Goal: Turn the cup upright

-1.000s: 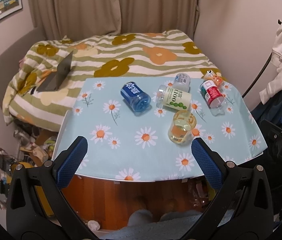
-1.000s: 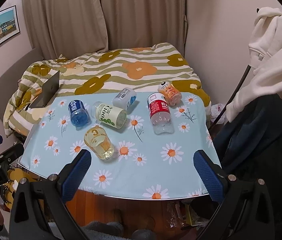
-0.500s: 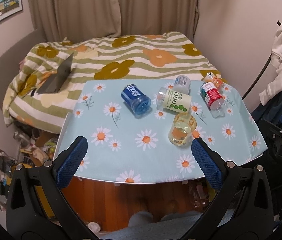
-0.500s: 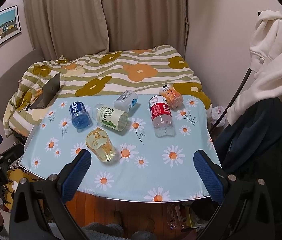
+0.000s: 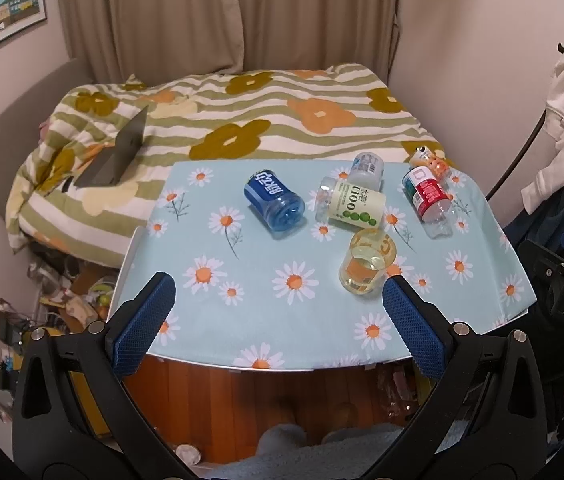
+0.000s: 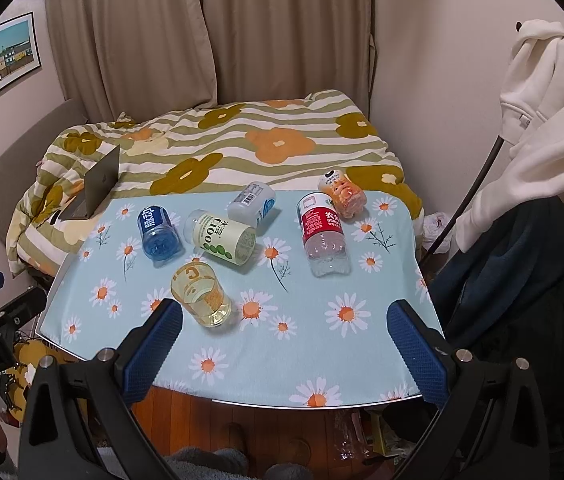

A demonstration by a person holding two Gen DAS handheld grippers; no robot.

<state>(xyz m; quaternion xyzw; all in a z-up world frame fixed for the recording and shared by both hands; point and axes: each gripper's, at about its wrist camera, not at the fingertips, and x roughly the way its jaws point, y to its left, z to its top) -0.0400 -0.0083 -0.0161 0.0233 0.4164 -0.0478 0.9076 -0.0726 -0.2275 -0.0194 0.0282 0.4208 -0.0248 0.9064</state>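
Note:
A clear yellow cup (image 5: pixel 366 262) lies on its side on the daisy-print table (image 5: pixel 261 280), its open mouth toward me; it also shows in the right wrist view (image 6: pixel 201 294). My left gripper (image 5: pixel 279 322) is open and empty, hovering over the table's front edge, the cup just beyond its right finger. My right gripper (image 6: pixel 284 350) is open and empty, over the front edge, the cup just beyond its left finger.
Behind the cup lie a blue bottle (image 5: pixel 273 200), a green-label bottle (image 5: pixel 352 204), a clear white-label bottle (image 5: pixel 366 167), a red-label bottle (image 5: pixel 428 196) and an orange bottle (image 5: pixel 430 162). A bed with a laptop (image 5: pixel 115 156) stands beyond. Clothes (image 6: pixel 542 128) hang at right.
Both grippers have moved slightly forward and up relative to the table; the table's objects sit a little lower and nearer in view. Nothing on the table has moved.

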